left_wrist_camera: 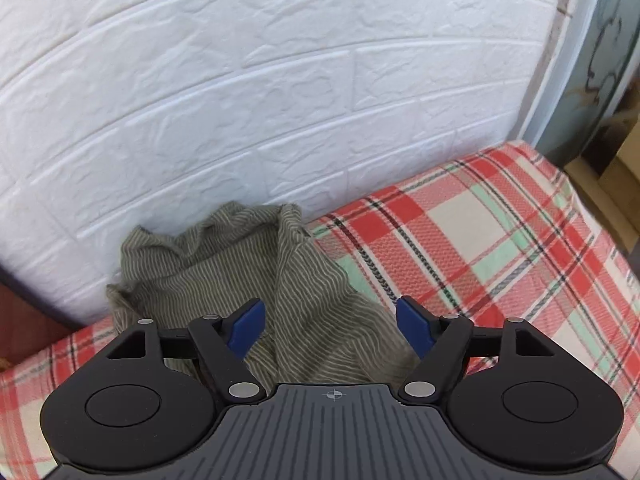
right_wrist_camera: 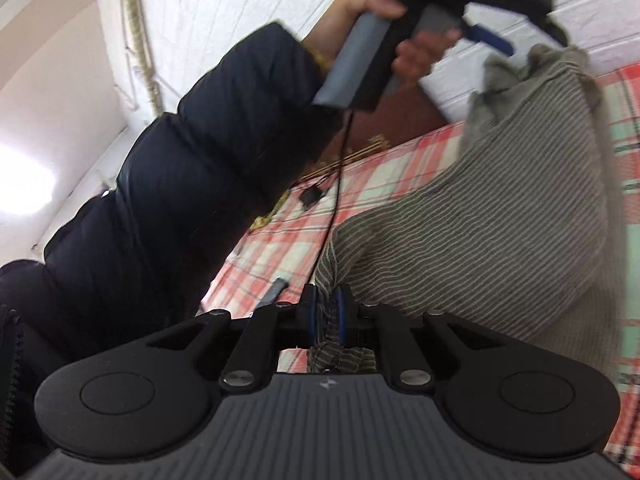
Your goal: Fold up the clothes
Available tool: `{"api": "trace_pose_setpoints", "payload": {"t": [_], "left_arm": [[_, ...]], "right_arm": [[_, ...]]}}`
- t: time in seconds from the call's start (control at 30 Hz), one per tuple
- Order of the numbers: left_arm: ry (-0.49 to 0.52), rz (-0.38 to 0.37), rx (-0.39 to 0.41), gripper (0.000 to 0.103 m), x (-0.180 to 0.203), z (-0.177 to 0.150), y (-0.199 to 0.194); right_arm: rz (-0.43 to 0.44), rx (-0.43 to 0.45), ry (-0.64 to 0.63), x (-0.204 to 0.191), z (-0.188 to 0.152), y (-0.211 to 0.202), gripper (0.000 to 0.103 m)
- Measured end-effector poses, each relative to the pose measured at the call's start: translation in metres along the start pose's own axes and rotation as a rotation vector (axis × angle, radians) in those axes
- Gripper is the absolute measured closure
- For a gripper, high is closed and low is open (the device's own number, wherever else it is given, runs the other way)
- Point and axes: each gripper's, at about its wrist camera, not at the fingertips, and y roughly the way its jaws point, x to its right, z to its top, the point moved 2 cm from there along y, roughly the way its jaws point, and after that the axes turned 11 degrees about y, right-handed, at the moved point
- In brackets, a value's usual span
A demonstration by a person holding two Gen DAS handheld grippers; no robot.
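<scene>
A grey-green striped garment (left_wrist_camera: 240,272) lies crumpled on the plaid bed sheet (left_wrist_camera: 460,240), its far end bunched against the white wall. My left gripper (left_wrist_camera: 330,326) hovers open just above it, blue pads wide apart with cloth below and nothing held. In the right wrist view the same striped garment (right_wrist_camera: 500,208) stretches away across the sheet. My right gripper (right_wrist_camera: 326,314) is shut on a near edge of that cloth, which is pinched between the blue pads. The left gripper (right_wrist_camera: 486,38) shows at the top of that view, held by a hand (right_wrist_camera: 372,2) over the garment's far end.
A white brick-pattern wall (left_wrist_camera: 260,100) runs along the bed's far side. The bed edge drops off at the right (left_wrist_camera: 592,216). A dark padded sleeve (right_wrist_camera: 180,184) crosses the right wrist view, with a black cable (right_wrist_camera: 340,168) hanging from the left gripper and a small black piece (right_wrist_camera: 311,196) on the sheet.
</scene>
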Motion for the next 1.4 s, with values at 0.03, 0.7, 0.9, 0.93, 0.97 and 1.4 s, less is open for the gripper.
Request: {"api": "trace_pose_setpoints", "payload": {"t": [0.03, 0.7, 0.9, 0.93, 0.97, 1.4], "left_arm": [[0.03, 0.02, -0.017, 0.018, 0.004, 0.001, 0.002], [0.335, 0.123, -0.214, 0.063, 0.059, -0.024, 0.047], [0.255, 0.151, -0.213, 0.103, 0.031, -0.031, 0.037], [0.245, 0.167, -0.212, 0.103, 0.025, -0.032, 0.034], [0.238, 0.187, -0.216, 0.103, 0.018, -0.033, 0.033], [0.192, 0.295, -0.268, 0.096, -0.022, -0.058, 0.049]], "right_arm": [[0.019, -0.017, -0.005, -0.002, 0.0, 0.005, 0.09], [0.098, -0.061, -0.026, -0.019, -0.002, 0.034, 0.089], [0.107, -0.062, -0.043, -0.023, 0.002, 0.039, 0.089], [0.11, -0.064, -0.044, -0.024, 0.002, 0.042, 0.089], [0.112, -0.066, -0.045, -0.025, 0.002, 0.044, 0.089], [0.082, -0.085, -0.006, -0.023, 0.005, 0.069, 0.089]]}}
